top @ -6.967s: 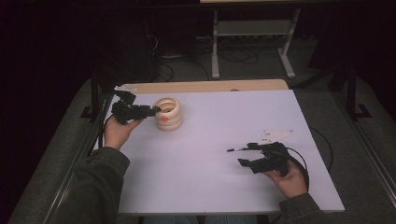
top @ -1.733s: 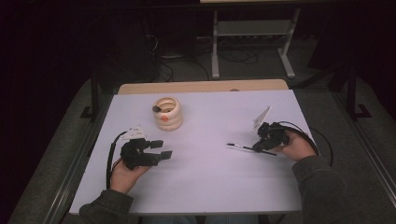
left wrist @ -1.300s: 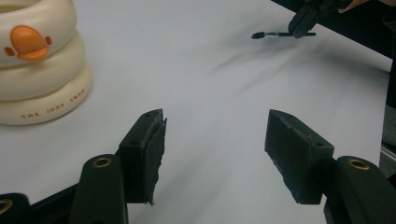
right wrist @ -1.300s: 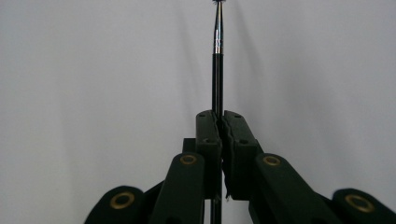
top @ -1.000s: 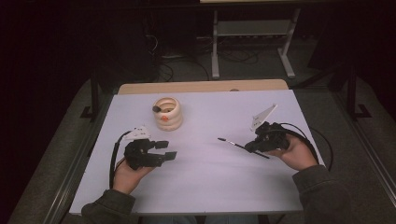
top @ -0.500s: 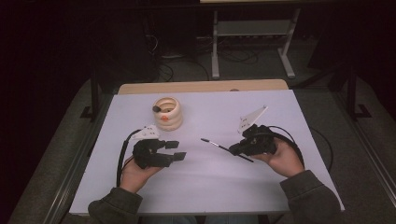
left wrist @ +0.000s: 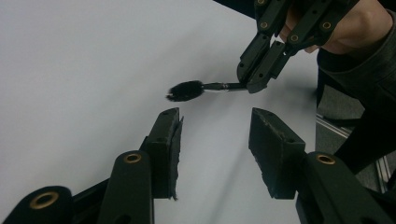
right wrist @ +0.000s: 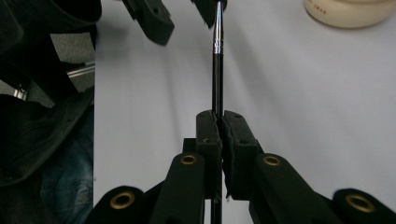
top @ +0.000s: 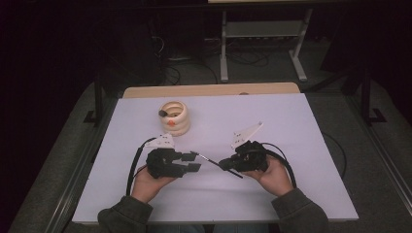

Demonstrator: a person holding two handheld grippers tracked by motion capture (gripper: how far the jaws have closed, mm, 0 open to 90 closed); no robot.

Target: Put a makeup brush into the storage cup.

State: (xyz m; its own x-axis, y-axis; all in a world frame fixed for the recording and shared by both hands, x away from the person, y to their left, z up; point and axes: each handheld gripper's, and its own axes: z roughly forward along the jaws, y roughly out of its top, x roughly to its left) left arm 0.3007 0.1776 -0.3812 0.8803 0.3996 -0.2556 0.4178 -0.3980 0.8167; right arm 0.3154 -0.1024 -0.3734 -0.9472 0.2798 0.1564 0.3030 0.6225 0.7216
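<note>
A: Nearest to us, what do the two hands hold?

B: The right gripper (top: 227, 165) has its jaws clenched on a thin brush (right wrist: 217, 56), which it holds just above the white surface (top: 301, 126), bristle end toward the left. The left gripper (top: 192, 162) holds nothing; its jaws have just been closing but stand apart, and the bristle tip (left wrist: 185, 90) lies just beyond them, not between them.

A: So which step is this?

B: I judge it is a handover of the brush. Next, the tip or the ferrule must come between the left jaws before they close, then the right jaws let go.

A: Is something in the way?

B: No. The ringed cream holder (top: 175, 117) stands farther off, on the left, well apart
</note>
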